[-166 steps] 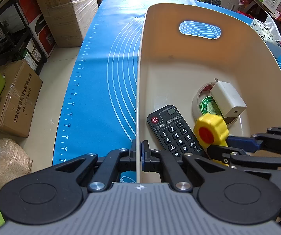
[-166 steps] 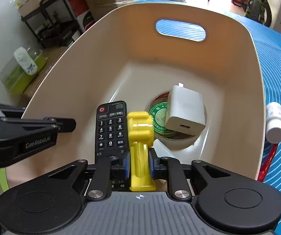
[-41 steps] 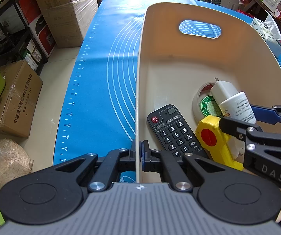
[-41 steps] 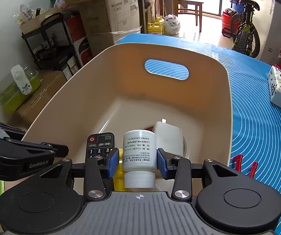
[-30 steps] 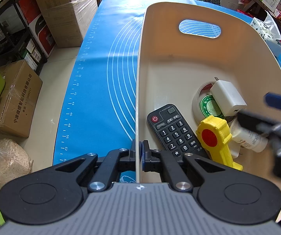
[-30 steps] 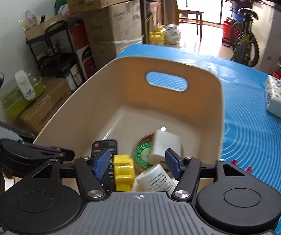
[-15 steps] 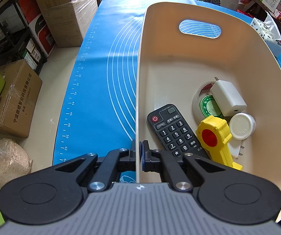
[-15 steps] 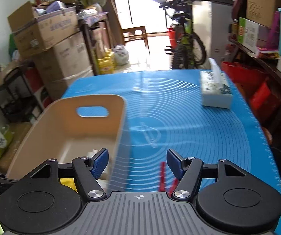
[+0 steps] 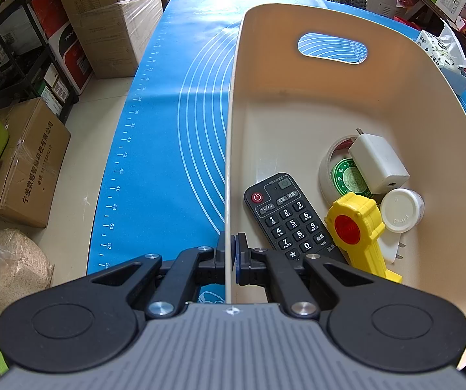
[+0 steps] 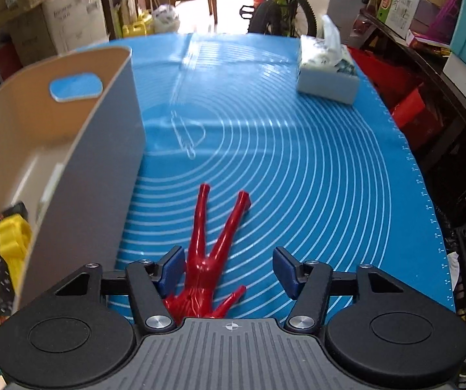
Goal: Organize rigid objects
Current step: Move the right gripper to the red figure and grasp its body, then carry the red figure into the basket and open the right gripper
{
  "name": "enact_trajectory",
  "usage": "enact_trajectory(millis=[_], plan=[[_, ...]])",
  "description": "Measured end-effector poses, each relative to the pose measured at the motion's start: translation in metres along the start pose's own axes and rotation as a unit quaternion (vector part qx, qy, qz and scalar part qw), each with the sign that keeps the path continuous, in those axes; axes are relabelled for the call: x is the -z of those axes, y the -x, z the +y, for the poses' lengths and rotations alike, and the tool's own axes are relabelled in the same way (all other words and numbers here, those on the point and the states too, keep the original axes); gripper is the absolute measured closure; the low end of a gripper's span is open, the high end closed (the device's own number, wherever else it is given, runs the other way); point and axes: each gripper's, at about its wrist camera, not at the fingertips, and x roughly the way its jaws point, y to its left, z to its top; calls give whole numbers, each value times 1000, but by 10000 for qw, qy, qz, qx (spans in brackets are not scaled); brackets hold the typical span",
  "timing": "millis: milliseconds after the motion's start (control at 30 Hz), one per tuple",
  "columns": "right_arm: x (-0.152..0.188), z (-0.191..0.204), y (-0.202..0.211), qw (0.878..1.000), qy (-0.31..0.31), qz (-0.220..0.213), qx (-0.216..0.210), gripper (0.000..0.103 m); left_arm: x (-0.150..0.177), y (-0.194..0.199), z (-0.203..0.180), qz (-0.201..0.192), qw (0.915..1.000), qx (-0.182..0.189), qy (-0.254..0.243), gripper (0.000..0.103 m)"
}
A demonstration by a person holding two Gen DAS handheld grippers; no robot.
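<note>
Left wrist view: left gripper (image 9: 232, 253) pinches the near wall of the bin (image 9: 233, 104), which sits on the mat (image 9: 174, 136). Inside the bin lie a remote (image 9: 285, 216) marked "TV/AV", a yellow toy (image 9: 359, 232), a white bottle (image 9: 400, 209), a charger (image 9: 377, 162) and a tape roll (image 9: 338, 172).

Right wrist view: right gripper (image 10: 229, 271) is spread wide and empty, low over a red figure (image 10: 215, 253) lying on the mat just beside the bin's side. A tissue box (image 10: 327, 68) stands near the mat's far edge.

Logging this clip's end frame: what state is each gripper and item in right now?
left gripper: shut on bin wall
right gripper: open, over red figure
bin: upright on mat
red figure: lying on mat, outside bin
remote: lying in bin
yellow toy: lying in bin
white bottle: in bin
charger: resting on tape roll
</note>
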Motion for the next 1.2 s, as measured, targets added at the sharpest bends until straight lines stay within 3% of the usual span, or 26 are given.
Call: enact_trajectory(millis=[167, 367, 400, 567, 867, 1200], plan=[[2, 5, -12, 9999, 69, 79, -54, 42, 0, 0, 0, -1, 10000, 2, 0, 98], [4, 13, -15, 9997, 191, 79, -130, 57, 1, -1, -2, 9, 10000, -13, -7, 98], [5, 15, -14, 9996, 230, 73, -118, 63, 2, -2, -2, 8, 10000, -13, -3, 98], [3, 11, -11, 9998, 102, 24, -163, 65, 2, -2, -2, 9, 10000, -14, -5, 98], [-6, 4, 23, 9984, 53, -555, -74, 65, 2, -2, -2, 8, 10000, -13, -7, 98], [-21, 8, 88, 9839, 25, -1784, -143, 65, 3, -2, -2, 6, 10000, -17, -2, 98]])
